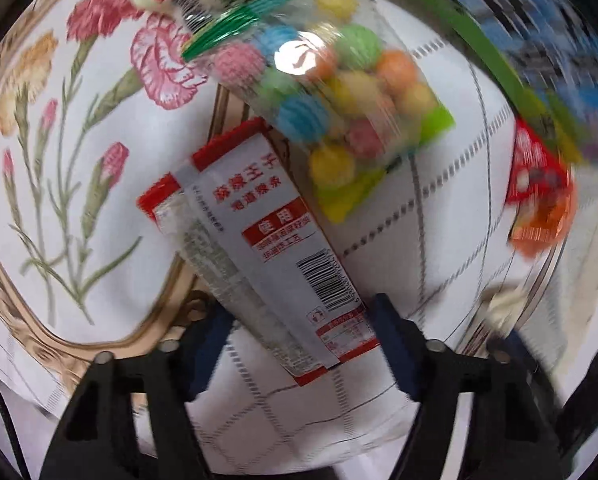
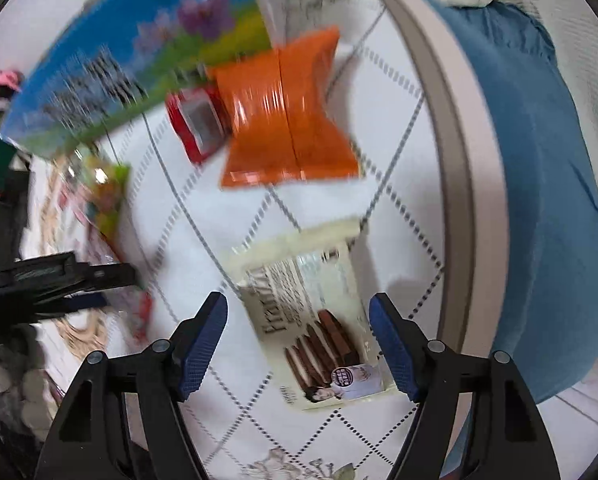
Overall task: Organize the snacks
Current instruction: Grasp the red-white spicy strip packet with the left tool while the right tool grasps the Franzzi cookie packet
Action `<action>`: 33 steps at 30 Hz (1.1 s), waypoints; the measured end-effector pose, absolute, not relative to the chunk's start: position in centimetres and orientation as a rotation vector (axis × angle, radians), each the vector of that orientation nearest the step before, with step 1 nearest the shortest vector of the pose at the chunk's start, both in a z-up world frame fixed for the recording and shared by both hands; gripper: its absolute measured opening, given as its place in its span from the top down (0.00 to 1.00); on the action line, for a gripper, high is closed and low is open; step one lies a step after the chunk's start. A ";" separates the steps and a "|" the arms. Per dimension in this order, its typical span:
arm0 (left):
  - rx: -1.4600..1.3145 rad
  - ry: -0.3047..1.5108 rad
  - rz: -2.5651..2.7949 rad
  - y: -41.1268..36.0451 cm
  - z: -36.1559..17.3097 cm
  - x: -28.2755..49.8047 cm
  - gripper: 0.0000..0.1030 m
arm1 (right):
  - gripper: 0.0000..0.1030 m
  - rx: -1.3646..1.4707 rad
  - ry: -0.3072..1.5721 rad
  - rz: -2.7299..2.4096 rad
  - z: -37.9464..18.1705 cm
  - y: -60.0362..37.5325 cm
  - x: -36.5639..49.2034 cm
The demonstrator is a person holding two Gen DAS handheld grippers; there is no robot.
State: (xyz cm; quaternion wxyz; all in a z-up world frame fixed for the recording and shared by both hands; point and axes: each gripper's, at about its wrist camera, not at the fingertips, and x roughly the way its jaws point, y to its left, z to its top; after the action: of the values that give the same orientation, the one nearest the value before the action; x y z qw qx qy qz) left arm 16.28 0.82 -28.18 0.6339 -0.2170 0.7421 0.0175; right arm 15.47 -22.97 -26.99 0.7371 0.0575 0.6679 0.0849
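In the left wrist view my left gripper (image 1: 303, 320) is open, its jaws wide on either side of a grey and red snack packet (image 1: 267, 248) lying on the tablecloth. A clear bag of coloured candy balls (image 1: 339, 92) lies just beyond it. In the right wrist view my right gripper (image 2: 299, 320) is open, its jaws on either side of a cream packet of chocolate wafers (image 2: 319, 320). An orange packet (image 2: 287, 120) and a small red packet (image 2: 197, 124) lie further off. My left gripper also shows in the right wrist view (image 2: 99, 276) at the left.
A blue and green box (image 2: 131, 60) stands behind the packets. The round table's rim (image 2: 455, 160) curves on the right, with a blue cloth (image 2: 547, 184) beyond it. A floral print (image 1: 79, 120) covers the left of the tablecloth. A red and orange packet (image 1: 539, 184) lies right.
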 end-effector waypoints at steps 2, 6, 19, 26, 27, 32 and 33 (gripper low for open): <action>-0.371 1.697 0.002 0.4 -27.6 15.4 0.50 | 0.27 0.113 1.486 0.185 -28.0 -22.8 15.1; -0.163 1.692 -0.017 0.8 -26.8 13.8 0.55 | 0.36 0.140 1.483 0.204 -28.5 -22.4 14.2; -0.903 1.679 0.087 3.3 -29.2 12.7 0.39 | 0.34 0.229 1.502 0.259 -29.4 -20.3 12.2; -0.353 1.696 -0.007 -2.5 -27.5 12.7 0.51 | 0.35 0.148 1.490 0.244 -29.4 -18.6 12.1; -0.278 1.697 -0.024 -2.9 -27.3 12.4 0.51 | 0.35 0.146 1.494 0.247 -29.4 -18.3 12.0; -0.026 1.725 -0.088 -3.9 -27.1 10.0 0.49 | 0.35 0.115 1.509 0.274 -29.5 -17.3 10.9; -0.048 1.729 -0.089 -3.7 -27.2 9.6 0.49 | 0.35 0.114 1.509 0.273 -29.6 -17.2 10.8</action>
State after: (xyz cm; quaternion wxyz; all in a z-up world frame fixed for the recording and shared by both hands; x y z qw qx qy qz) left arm 9.56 -3.66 -27.25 0.6478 -0.0209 0.7606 -0.0392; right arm 10.75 -17.24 -29.59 0.7189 0.0515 0.6822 0.1234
